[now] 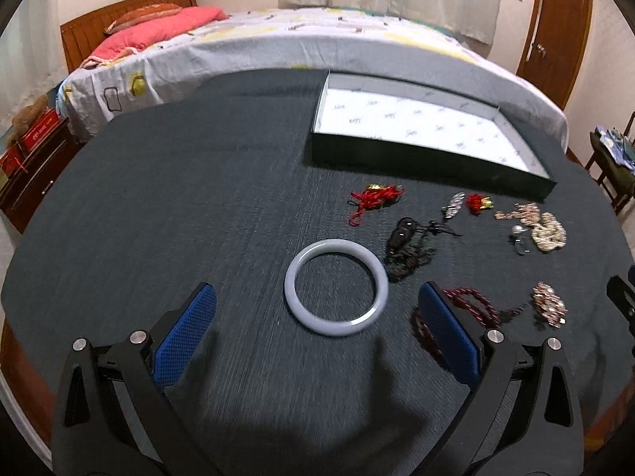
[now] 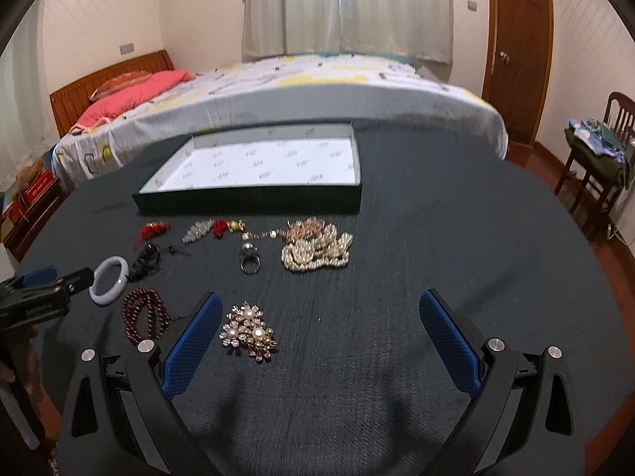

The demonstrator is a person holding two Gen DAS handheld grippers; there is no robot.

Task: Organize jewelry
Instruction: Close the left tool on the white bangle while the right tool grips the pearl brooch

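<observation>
We find almost nothing we can read. The white lining of the shallow tray (image 2: 254,168) carries a small dark printed mark repeated in rows, like a logo or signature, but it is too small and blurred for us to make out any letters. A short line of pale lettering runs along the black body of the left gripper (image 2: 39,308) as seen from the right wrist view; we cannot read it. A red box (image 1: 41,131) beside the bed shows a light emblem, also illegible to us.
</observation>
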